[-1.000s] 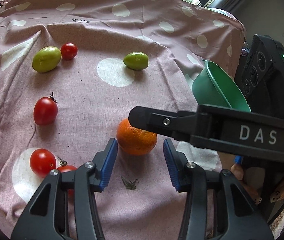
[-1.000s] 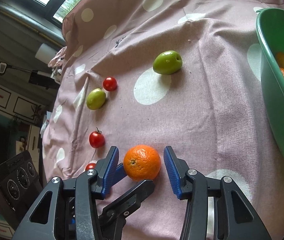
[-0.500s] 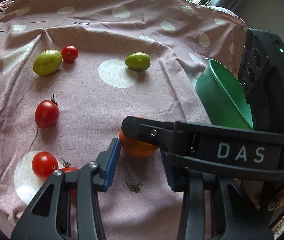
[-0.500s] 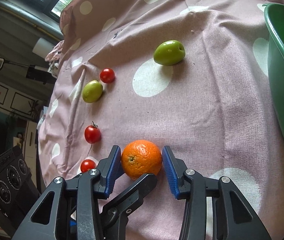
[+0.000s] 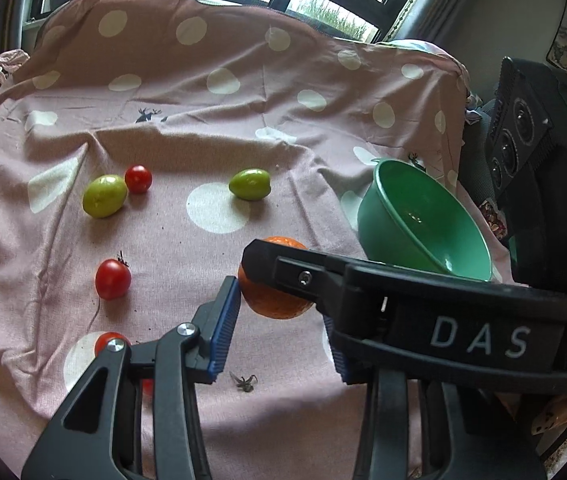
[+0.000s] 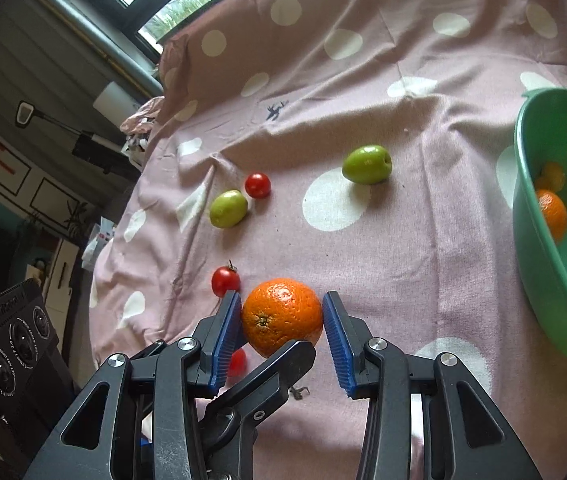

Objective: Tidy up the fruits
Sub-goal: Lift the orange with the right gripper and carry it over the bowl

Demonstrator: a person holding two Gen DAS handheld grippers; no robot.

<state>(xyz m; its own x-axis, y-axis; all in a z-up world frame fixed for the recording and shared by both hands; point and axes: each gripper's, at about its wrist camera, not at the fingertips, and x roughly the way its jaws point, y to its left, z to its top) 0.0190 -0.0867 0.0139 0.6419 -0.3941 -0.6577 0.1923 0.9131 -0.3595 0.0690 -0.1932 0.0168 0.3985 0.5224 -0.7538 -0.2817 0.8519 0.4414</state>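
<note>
- Pinching from both sides, the right gripper (image 6: 282, 334) held the orange (image 6: 282, 315) between its blue pads, above the pink polka-dot cloth (image 6: 423, 264).
- The left gripper (image 5: 279, 334) also bracketed that orange (image 5: 273, 302); its left pad touched the fruit, its right finger hidden, so its grip could not be told.
- A green bowl (image 6: 539, 248) at the right held another orange (image 6: 551, 212).
- Cherry tomatoes (image 5: 112, 279) and green fruits (image 5: 250, 184) lay scattered on the cloth.
</note>
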